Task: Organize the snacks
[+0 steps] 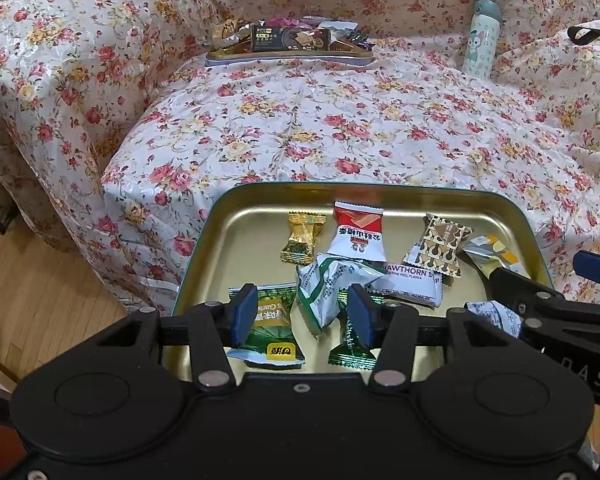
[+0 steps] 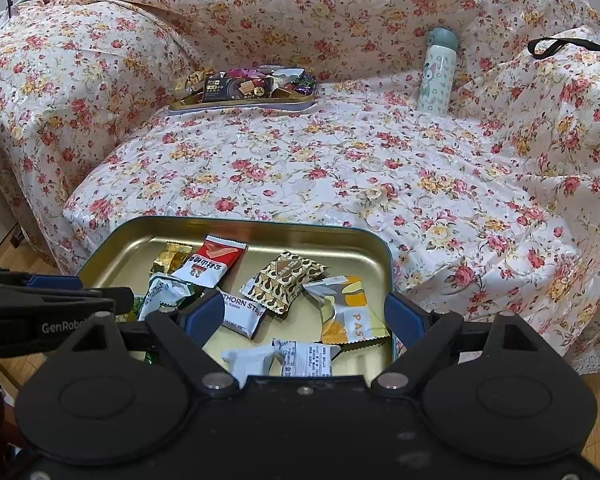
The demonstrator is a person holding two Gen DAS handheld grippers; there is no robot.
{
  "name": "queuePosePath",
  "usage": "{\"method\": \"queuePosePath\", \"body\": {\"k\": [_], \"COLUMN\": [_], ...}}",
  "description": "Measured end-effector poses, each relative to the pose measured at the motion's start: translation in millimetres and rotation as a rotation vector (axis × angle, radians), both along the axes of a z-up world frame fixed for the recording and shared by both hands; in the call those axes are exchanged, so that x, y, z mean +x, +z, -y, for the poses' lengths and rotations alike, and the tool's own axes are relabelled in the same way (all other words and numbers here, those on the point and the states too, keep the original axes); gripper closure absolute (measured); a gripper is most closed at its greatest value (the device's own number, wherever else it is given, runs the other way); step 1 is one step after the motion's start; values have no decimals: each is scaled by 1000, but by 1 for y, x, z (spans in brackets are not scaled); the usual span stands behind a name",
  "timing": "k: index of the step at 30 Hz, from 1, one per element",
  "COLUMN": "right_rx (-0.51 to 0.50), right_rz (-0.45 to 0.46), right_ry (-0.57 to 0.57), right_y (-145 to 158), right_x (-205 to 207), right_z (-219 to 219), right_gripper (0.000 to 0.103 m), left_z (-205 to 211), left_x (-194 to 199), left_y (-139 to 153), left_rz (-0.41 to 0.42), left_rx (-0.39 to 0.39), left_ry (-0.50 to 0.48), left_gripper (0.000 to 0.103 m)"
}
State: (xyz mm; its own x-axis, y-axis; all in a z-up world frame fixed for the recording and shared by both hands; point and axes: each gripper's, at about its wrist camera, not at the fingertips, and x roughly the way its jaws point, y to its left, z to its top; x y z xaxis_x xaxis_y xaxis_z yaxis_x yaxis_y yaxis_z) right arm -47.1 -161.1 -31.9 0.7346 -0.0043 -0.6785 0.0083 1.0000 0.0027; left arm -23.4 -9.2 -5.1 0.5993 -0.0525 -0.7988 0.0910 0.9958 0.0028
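Observation:
A gold tin tray (image 1: 216, 232) (image 2: 260, 227) lies at the near edge of a flower-print sofa seat and holds several wrapped snacks. Among them are a red-and-white packet (image 1: 356, 232) (image 2: 214, 258), a gold candy (image 1: 302, 236), a brown patterned packet (image 1: 440, 246) (image 2: 286, 280) and a white-green packet (image 1: 324, 292). My left gripper (image 1: 302, 314) hovers open over the tray's near left, the white-green packet between its pads but untouched. Over the tray's right half my right gripper (image 2: 304, 316) stands wide open and holds nothing.
A second tray (image 1: 288, 60) (image 2: 240, 104) heaped with snacks sits at the back of the seat. A pale patterned bottle (image 1: 482, 36) (image 2: 436, 72) leans against the backrest. A black strap (image 2: 560, 44) lies on the right armrest. Wood floor (image 1: 40, 280) is on the left.

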Motion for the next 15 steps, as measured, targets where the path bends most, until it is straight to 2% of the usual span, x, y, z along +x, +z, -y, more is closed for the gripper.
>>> {"method": "queuePosePath", "body": {"k": [15], "right_rx": [13], "right_rz": [-37], "right_ry": [-13], "right_y": [-13], "right_x": [7], "right_z": [9], "right_gripper": [12], "left_z": [10], "left_x": [4], "left_y": [-8], "left_rz": [-26], "left_rx": [28], "left_ry": [-27], "left_gripper": [46]}}
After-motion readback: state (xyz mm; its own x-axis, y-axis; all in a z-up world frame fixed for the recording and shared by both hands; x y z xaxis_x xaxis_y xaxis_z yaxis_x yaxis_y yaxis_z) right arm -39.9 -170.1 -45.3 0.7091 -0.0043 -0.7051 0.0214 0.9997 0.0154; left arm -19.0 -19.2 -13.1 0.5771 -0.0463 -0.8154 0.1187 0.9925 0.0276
